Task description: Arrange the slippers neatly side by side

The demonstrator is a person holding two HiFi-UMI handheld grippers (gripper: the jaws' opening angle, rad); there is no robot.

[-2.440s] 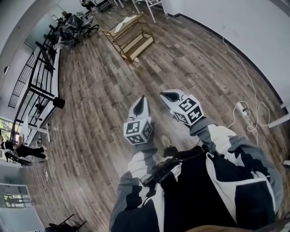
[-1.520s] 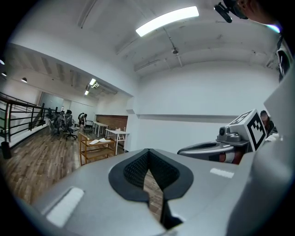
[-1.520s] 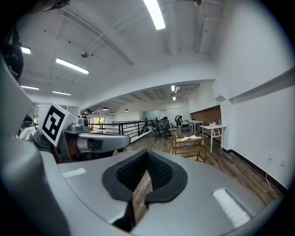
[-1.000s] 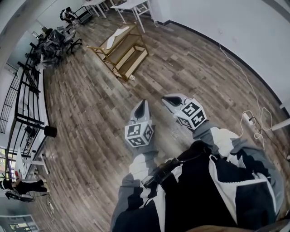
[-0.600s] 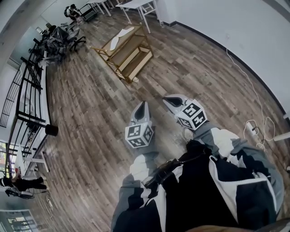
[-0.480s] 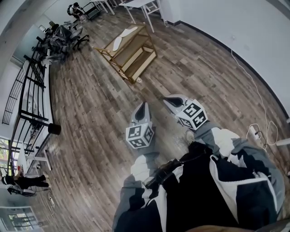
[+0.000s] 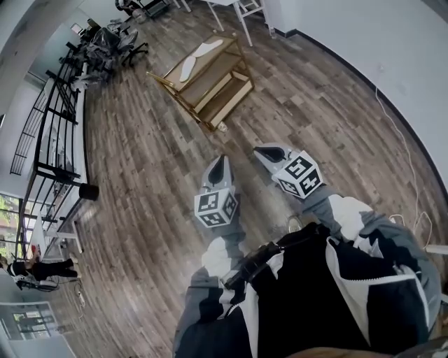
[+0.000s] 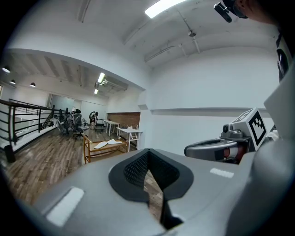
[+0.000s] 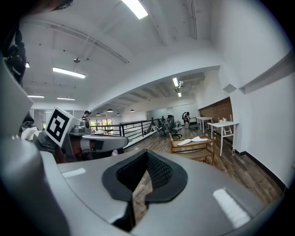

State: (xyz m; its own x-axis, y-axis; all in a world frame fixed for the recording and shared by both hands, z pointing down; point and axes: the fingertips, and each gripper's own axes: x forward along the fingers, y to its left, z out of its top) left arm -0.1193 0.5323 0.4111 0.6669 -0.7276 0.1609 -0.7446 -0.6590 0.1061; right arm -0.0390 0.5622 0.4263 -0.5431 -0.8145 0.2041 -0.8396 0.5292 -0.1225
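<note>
Two white slippers (image 7: 198, 57) lie on the top shelf of a low wooden rack (image 7: 227, 98) some way ahead on the wood floor. They also show far off in the left gripper view as slippers (image 8: 106, 144) and in the right gripper view as slippers (image 9: 192, 140). My left gripper (image 7: 218, 162) and right gripper (image 7: 263, 150) are held side by side in front of me, well short of the rack. Both are shut with nothing between the jaws. Each gripper appears in the other's view: the right gripper (image 8: 216, 148), the left gripper (image 9: 99, 142).
A black railing (image 7: 49, 133) runs along the left. Office chairs (image 7: 112, 40) stand at the far left, and white table legs (image 7: 246, 8) show behind the rack. A white wall (image 7: 378, 42) bounds the right, with a cable (image 7: 411, 196) on the floor. A person stands at the far left (image 7: 35, 269).
The head view has swung, so the rack has drifted right in the picture. Both grippers keep the same shut pose in front of the body.
</note>
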